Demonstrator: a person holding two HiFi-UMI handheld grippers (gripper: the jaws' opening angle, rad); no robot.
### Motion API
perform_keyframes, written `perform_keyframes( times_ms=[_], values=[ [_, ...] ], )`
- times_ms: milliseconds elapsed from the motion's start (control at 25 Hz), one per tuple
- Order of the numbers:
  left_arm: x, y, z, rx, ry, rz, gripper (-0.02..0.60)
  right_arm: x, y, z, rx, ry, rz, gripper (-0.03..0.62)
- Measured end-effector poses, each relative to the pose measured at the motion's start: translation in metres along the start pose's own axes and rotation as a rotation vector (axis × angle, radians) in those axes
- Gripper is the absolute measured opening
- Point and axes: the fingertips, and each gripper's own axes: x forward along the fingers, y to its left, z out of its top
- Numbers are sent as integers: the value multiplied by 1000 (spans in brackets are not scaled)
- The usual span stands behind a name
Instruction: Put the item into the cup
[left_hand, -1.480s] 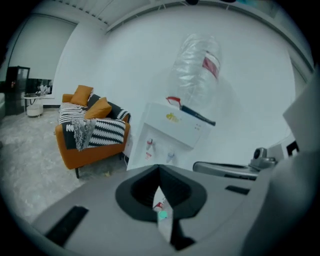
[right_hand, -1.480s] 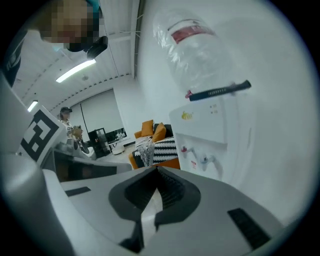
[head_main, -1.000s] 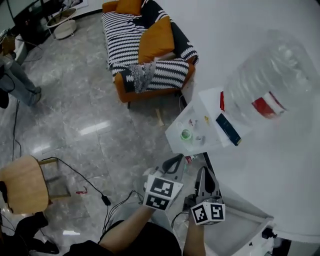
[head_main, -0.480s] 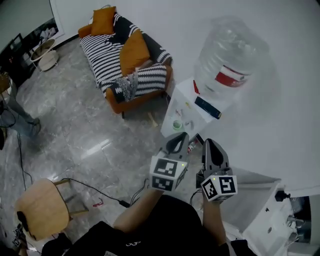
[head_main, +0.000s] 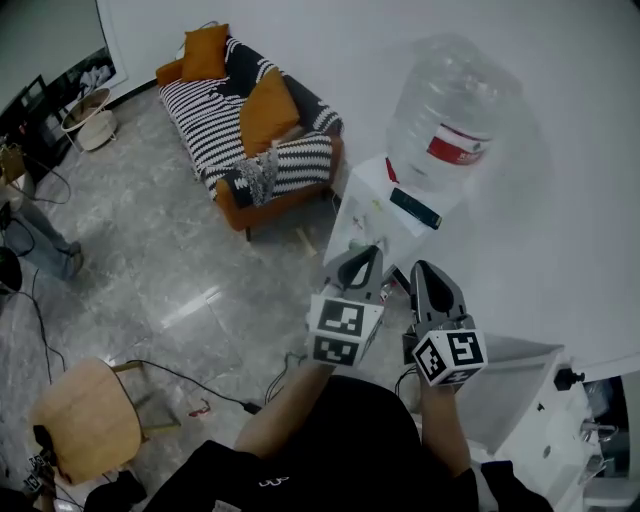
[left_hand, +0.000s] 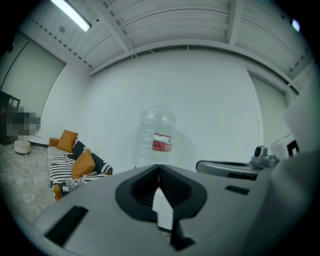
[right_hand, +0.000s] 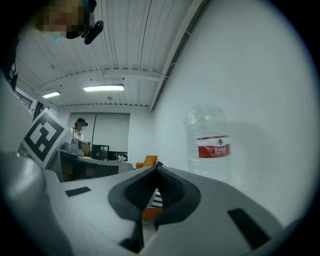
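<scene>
Both grippers are raised side by side in front of a white water dispenser (head_main: 372, 205). In the head view my left gripper (head_main: 362, 262) and right gripper (head_main: 425, 275) are shut, with nothing between the jaws. The left gripper's tip covers the near edge of the dispenser's top, where small items lie; I cannot make out a cup there now. A dark flat object (head_main: 415, 208) lies on that top beside a big clear water bottle (head_main: 445, 110). The left gripper view shows closed jaws (left_hand: 159, 167) and the bottle (left_hand: 156, 135) ahead. The right gripper view shows closed jaws (right_hand: 157, 165) and the bottle (right_hand: 210, 145) to the right.
A striped sofa (head_main: 250, 120) with orange cushions stands at the back left. A wooden stool (head_main: 85, 415) and floor cables (head_main: 200, 385) are at the lower left. A white cabinet (head_main: 520, 390) is at the right. A person's legs (head_main: 40, 250) show at the left edge.
Both grippers have risen and moved toward the dispenser, and their cubes have rolled a little. The small green item seen on the dispenser's top earlier is now hidden behind the left gripper.
</scene>
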Motion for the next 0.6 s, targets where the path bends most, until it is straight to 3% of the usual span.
perform_keyframes(
  times_ms=[600],
  values=[
    [-30,-13,-5,73,7,6,12,-10,29,-2,15,-18,25,9]
  ],
)
